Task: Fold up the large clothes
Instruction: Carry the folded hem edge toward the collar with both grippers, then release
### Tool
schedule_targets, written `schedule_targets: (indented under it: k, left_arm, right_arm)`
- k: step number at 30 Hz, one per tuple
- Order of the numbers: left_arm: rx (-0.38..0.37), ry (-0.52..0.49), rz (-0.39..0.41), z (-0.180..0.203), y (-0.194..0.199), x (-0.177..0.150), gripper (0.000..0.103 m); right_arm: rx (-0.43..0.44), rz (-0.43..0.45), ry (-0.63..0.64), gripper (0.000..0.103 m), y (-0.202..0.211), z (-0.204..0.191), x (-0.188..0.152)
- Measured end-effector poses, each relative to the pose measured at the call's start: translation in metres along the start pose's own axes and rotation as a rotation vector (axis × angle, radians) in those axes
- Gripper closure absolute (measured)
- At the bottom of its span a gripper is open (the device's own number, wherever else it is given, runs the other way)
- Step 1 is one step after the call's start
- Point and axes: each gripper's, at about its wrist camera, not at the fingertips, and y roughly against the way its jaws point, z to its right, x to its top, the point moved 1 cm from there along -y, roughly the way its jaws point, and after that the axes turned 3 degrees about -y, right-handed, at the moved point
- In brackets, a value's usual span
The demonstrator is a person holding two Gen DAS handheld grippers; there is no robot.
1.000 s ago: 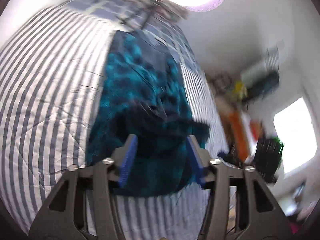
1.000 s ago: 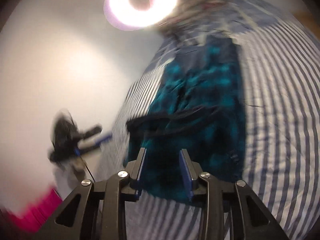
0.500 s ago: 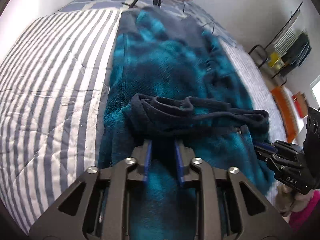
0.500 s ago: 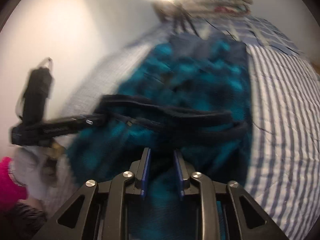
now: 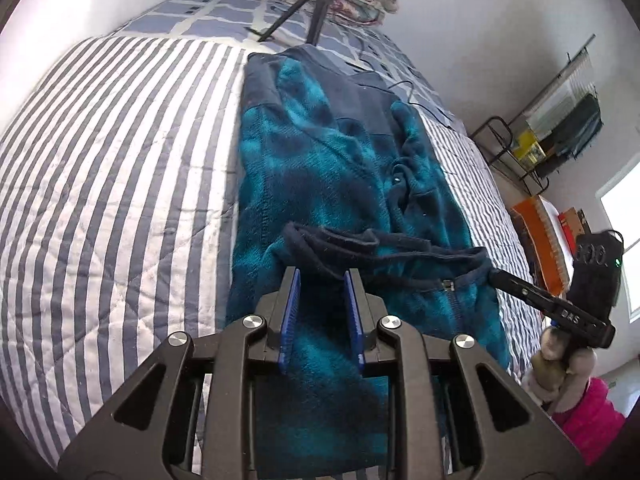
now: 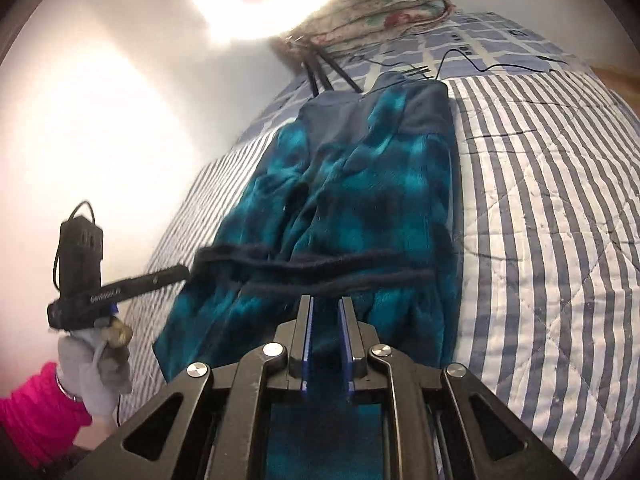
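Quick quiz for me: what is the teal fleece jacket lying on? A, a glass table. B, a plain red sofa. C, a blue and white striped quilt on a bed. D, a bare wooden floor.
C: the teal fleece jacket lies stretched along a blue and white striped quilt that covers the bed.

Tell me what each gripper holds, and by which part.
Both hold the teal fleece jacket by its dark hem band: left gripper near one end, right gripper near the other, lifted above the striped bed.

We see a bed (image 5: 112, 168) with a striped quilt (image 6: 552, 208). White walls (image 5: 480, 32) surround us. A bright window (image 5: 624, 240) shines beside a metal rack (image 5: 560, 128).
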Motion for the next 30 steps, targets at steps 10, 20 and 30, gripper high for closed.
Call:
schedule_targets:
  k: [10,20,30]
  left_arm:
    - [0.028,-0.013,-0.056,0.0,-0.042,0.01,0.082]
    - [-0.032,-0.003,-0.05,-0.012,-0.016,0.044,0.061]
    - [-0.113,0.206,0.04,-0.071,-0.023,0.143,0.044]
  right_arm:
    - [-0.163,-0.147,0.125,0.092,-0.051,-0.007,-0.002]
    - [-0.096,-0.09,0.223,0.048,0.007,-0.025,0.03]
    - [-0.145,0.079,0.114,0.037,0.017,0.026,0.113]
